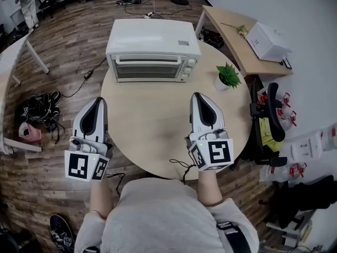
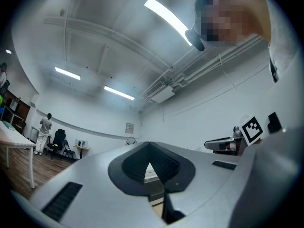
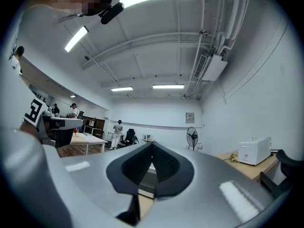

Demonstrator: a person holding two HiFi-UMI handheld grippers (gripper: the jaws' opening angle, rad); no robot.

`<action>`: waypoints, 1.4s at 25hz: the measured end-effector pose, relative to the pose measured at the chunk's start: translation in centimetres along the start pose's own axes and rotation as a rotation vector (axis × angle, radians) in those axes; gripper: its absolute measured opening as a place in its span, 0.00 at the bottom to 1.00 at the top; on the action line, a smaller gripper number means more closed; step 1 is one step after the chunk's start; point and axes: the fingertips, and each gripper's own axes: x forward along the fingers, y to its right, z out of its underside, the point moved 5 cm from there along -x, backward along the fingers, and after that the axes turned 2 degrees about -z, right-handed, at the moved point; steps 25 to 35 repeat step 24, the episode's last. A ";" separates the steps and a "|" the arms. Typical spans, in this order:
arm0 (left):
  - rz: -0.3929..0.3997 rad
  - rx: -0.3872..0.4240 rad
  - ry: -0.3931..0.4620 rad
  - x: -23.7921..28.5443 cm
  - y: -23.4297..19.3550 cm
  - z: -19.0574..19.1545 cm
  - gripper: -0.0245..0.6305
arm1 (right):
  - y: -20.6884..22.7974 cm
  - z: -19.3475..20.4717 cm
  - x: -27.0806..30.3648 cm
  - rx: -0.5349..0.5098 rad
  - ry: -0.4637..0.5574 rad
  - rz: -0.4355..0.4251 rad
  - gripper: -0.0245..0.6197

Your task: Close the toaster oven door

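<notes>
A white toaster oven (image 1: 153, 49) stands at the far side of the round wooden table (image 1: 158, 125). Its glass door (image 1: 149, 71) is up against the front, with the handle (image 1: 150, 60) along the top. My left gripper (image 1: 98, 101) hovers over the table's near left edge, and my right gripper (image 1: 197, 96) is over the near right part. Both point at the oven from well short of it. Both are shut with nothing between the jaws. In the left gripper view the shut gripper (image 2: 150, 145) lets a sliver of the oven (image 2: 153, 175) show; the right gripper (image 3: 152, 144) does the same in its view.
A small potted plant (image 1: 228, 76) sits on the table right of the oven. A wooden bench with a white box (image 1: 268, 41) runs along the right wall. A black chair (image 1: 275, 121) stands at the right, shoes (image 1: 39, 107) lie on the floor at left, and a white table (image 1: 13, 57) stands at far left.
</notes>
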 end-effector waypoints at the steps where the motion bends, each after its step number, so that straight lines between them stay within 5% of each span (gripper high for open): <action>1: 0.002 0.000 0.000 0.0 0.0 0.0 0.05 | 0.0 0.0 -0.2 0.002 0.002 0.002 0.05; 35: -0.005 -0.004 0.005 -1.2 -0.3 -0.4 0.05 | -1.3 -0.6 -0.7 -0.042 0.021 0.004 0.05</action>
